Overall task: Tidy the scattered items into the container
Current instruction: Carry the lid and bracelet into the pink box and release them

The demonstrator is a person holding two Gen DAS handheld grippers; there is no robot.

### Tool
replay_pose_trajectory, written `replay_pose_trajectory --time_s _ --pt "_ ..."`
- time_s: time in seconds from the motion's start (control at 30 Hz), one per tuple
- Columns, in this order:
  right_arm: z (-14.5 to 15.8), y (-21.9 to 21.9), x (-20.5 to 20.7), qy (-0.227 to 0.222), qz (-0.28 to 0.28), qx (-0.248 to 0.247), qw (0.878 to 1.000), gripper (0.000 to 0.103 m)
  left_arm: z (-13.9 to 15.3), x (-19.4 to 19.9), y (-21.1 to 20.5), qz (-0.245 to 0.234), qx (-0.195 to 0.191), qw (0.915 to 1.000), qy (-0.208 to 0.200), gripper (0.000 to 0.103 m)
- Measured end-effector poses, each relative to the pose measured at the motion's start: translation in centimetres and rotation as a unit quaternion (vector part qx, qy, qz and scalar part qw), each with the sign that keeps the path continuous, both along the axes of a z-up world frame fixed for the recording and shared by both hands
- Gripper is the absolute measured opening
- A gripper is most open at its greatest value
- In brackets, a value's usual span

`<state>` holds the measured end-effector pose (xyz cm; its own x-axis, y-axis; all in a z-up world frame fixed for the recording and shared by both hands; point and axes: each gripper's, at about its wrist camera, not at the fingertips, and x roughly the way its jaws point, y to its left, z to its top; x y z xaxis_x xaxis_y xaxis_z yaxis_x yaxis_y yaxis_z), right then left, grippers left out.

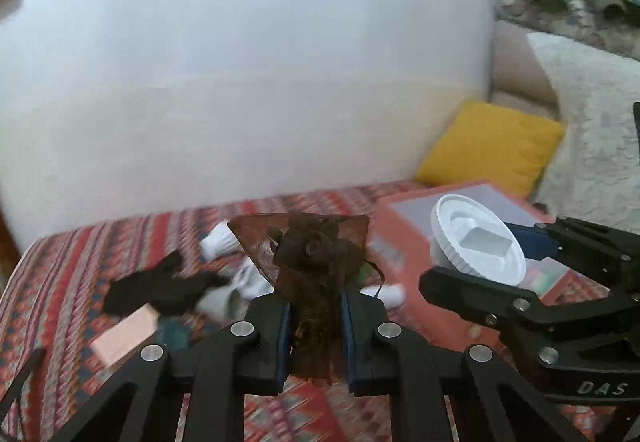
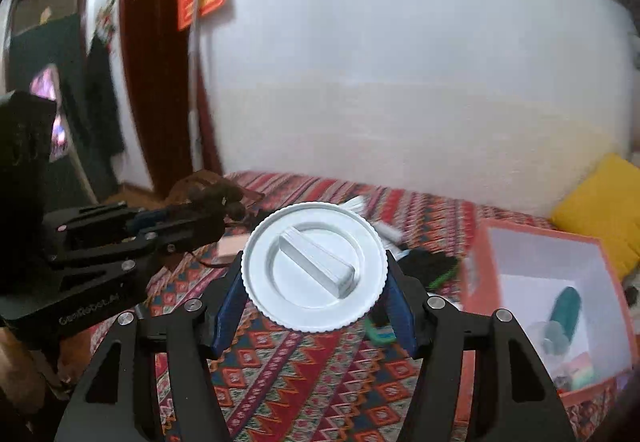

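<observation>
Left claw pinches brown mesh pouch; right claw clamps white lid; only right view shows box contents.

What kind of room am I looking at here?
Most likely a bedroom or living room in a home: a bed or couch under a patterned cover, a yellow cushion against the wall, socks scattered about, and a doorway.

lid: smooth white plastic, ribbed edge
bow: sheer brown cloth
bedspread: woven patterned cloth
box: matt card
cushion: yellow cloth
</observation>
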<state>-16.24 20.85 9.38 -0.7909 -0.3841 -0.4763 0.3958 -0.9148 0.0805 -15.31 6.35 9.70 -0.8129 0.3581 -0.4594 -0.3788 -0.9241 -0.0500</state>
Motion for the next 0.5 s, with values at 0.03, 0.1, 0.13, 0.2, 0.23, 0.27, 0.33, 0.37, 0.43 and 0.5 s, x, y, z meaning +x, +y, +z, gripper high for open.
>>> replay_pose_trajectory --time_s 0.03,0.1,0.13,0.2,0.23,0.27,0.33,0.37,0.43,0.5 --pt "0.5 1.1 0.3 0.004 -0.011 -0.007 1.000 0.065 0.6 0.0 1.2 -0.010 -0.001 0.9999 0.005 0.015" --pt "1.4 3.3 0.7 0.012 -0.032 -0.022 0.999 0.065 1.6 0.0 3.4 -0.028 -0.003 0.9995 0.014 0.015" --pt "1.7 4.4 1.0 0.017 -0.042 -0.027 0.999 0.065 2.1 -0.1 4.7 -0.038 -0.003 0.9991 0.018 0.015" --pt "2.6 6.6 1.6 0.030 -0.069 -0.034 0.997 0.065 3.1 -0.1 7.1 -0.055 -0.004 0.9982 0.023 0.015" --pt "2.9 7.6 1.8 0.036 -0.081 -0.037 0.995 0.065 3.4 -0.2 8.1 -0.062 -0.005 0.9978 0.025 0.015" --pt "3.2 8.8 2.0 0.041 -0.094 -0.044 0.994 0.065 3.6 -0.3 9.2 -0.068 -0.005 0.9973 0.026 0.015" --pt "3.7 11.3 2.4 0.048 -0.119 -0.060 0.990 0.065 4.1 -0.7 11.6 -0.082 -0.006 0.9963 0.024 0.015" --pt "3.8 12.4 2.4 0.051 -0.130 -0.066 0.988 0.065 4.2 -0.9 12.7 -0.089 -0.007 0.9957 0.023 0.015" --pt "4.1 14.5 2.5 0.056 -0.152 -0.075 0.984 0.065 4.0 -1.6 15.1 -0.102 -0.013 0.9945 0.016 0.015" --pt "4.2 16.9 2.5 0.061 -0.185 -0.080 0.978 0.065 3.5 -2.6 17.0 -0.112 -0.016 0.9936 0.007 0.015"
